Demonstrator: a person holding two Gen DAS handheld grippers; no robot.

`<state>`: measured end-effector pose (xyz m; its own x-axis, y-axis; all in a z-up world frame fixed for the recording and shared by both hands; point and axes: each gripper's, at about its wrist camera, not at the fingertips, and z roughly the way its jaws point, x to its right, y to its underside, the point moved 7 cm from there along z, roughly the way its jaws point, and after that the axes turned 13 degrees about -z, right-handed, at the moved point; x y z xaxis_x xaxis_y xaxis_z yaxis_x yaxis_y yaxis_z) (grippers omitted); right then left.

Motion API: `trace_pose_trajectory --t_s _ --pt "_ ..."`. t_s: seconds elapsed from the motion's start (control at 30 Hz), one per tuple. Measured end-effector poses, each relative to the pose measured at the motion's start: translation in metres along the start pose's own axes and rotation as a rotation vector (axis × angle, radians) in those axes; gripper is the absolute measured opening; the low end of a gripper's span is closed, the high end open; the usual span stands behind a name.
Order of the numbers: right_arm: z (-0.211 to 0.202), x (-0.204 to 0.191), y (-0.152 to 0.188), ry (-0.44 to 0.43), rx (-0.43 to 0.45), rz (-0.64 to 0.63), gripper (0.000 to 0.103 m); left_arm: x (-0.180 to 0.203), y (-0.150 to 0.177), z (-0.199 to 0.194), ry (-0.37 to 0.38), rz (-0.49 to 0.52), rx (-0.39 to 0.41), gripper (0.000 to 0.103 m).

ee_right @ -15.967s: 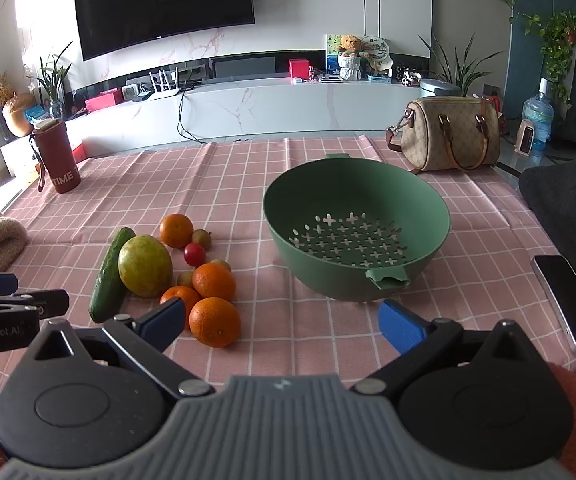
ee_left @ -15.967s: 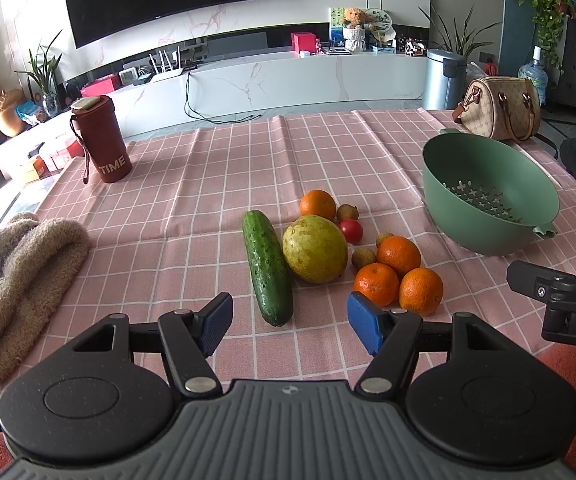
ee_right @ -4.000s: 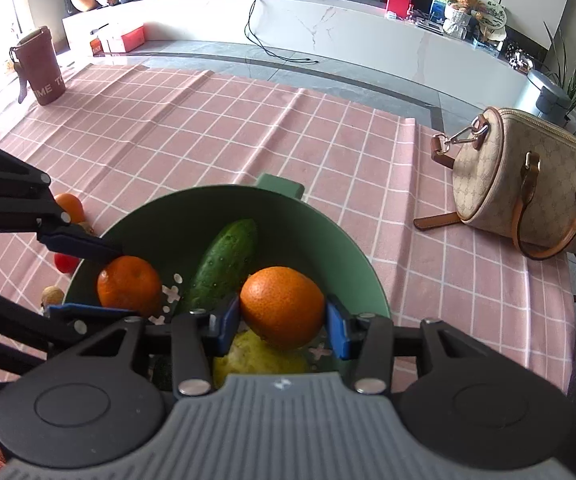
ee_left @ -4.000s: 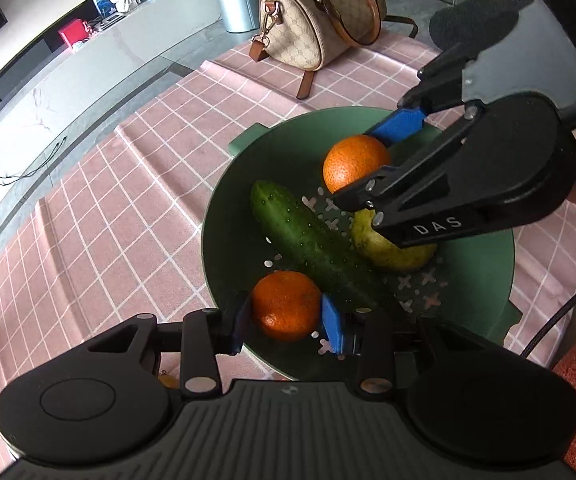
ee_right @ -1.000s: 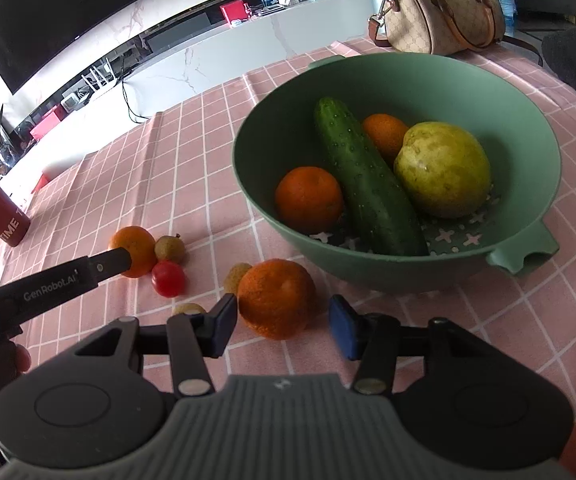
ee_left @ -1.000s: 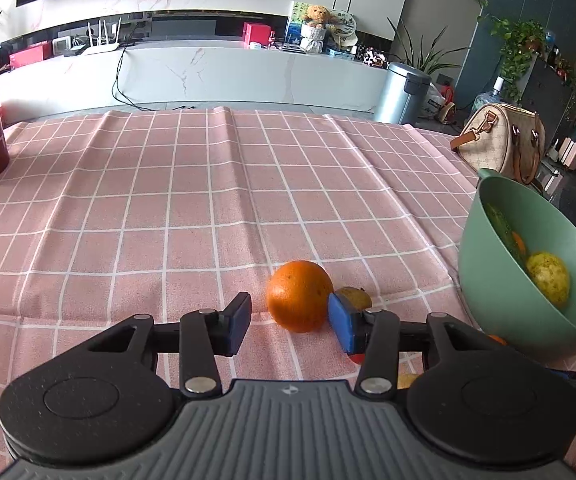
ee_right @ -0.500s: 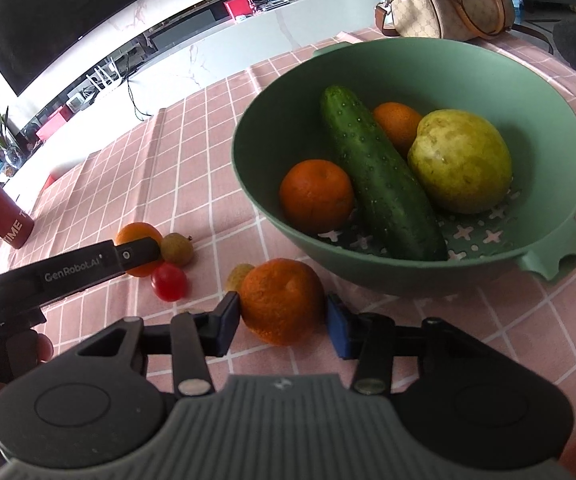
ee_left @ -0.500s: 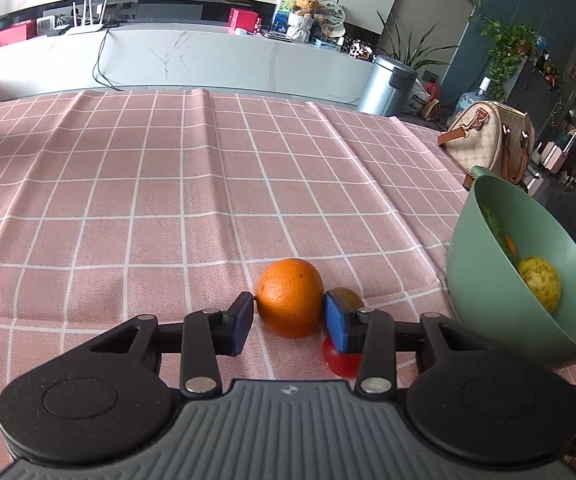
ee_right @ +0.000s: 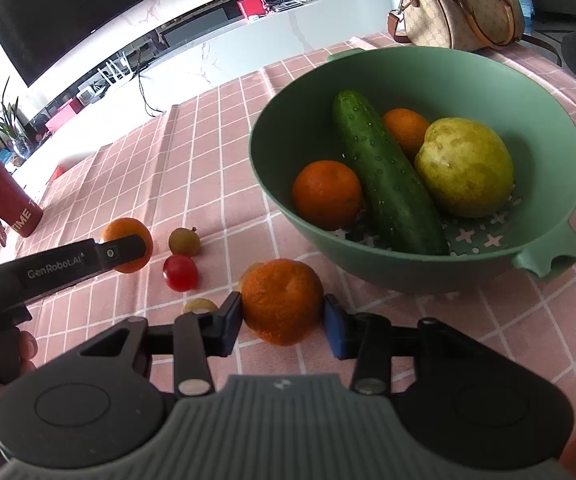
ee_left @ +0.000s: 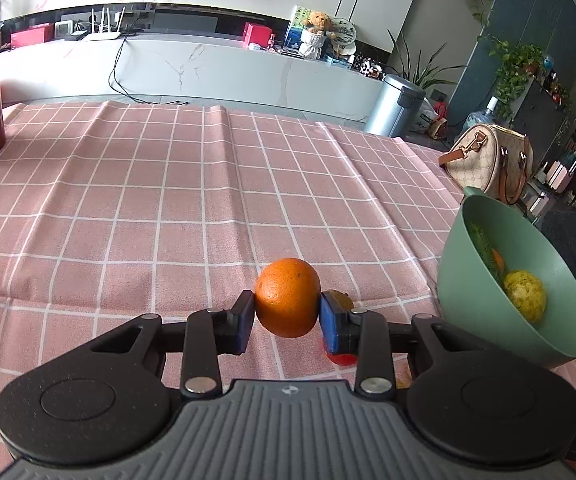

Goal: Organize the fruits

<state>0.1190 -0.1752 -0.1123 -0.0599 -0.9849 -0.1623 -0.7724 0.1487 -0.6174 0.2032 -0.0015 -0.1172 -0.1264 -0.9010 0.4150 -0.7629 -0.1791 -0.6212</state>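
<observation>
1. While its jaws are closing, the left gripper (ee_left: 287,317) has both pads pressed on an orange (ee_left: 288,297), clamped at its sides above the pink checked cloth (ee_left: 147,200).
2. Just behind its right pad sits a small brownish fruit (ee_left: 342,298), and under that pad a red cherry tomato (ee_left: 340,358) shows.
3. Off to that gripper's right stands the green colander (ee_right: 420,80), holding a cucumber (ee_right: 384,176), a yellow-green pear (ee_right: 464,168) and two oranges, one (ee_right: 326,194) left of the cucumber and one (ee_right: 406,128) behind it.
4. The right gripper (ee_right: 281,322) is closing too, with a second loose orange (ee_right: 281,300) between its pads; the left pad touches the peel, and the right pad stands close beside it, contact unclear.
5. Ahead of the right gripper, the colander is near; to its left lie the tomato and the small fruits.
</observation>
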Motion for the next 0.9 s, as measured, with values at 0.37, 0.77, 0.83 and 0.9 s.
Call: trace_pose_trajectory --t_s 0.37,0.77,0.83,0.9 --pt "-0.038 -0.017 -0.004 -0.113 0.028 -0.104 0.039 0.032 0.016 -0.052 0.064 -0.004 -0.032 0.039" --pt "-0.102 0.036 -0.052 -0.134 0.034 -0.263 0.039 0.125 0.014 -0.062 0.170 0.059 -0.118 0.038" --pt "-0.103 0.053 -0.062 -0.132 0.010 -0.279 0.039 0.143 0.011 -0.054 0.184 0.077 -0.149 0.038" --pt "-0.102 0.070 -0.071 -0.126 -0.016 -0.301 0.039 0.158 0.010 -0.043 0.196 0.096 -0.183 0.038"
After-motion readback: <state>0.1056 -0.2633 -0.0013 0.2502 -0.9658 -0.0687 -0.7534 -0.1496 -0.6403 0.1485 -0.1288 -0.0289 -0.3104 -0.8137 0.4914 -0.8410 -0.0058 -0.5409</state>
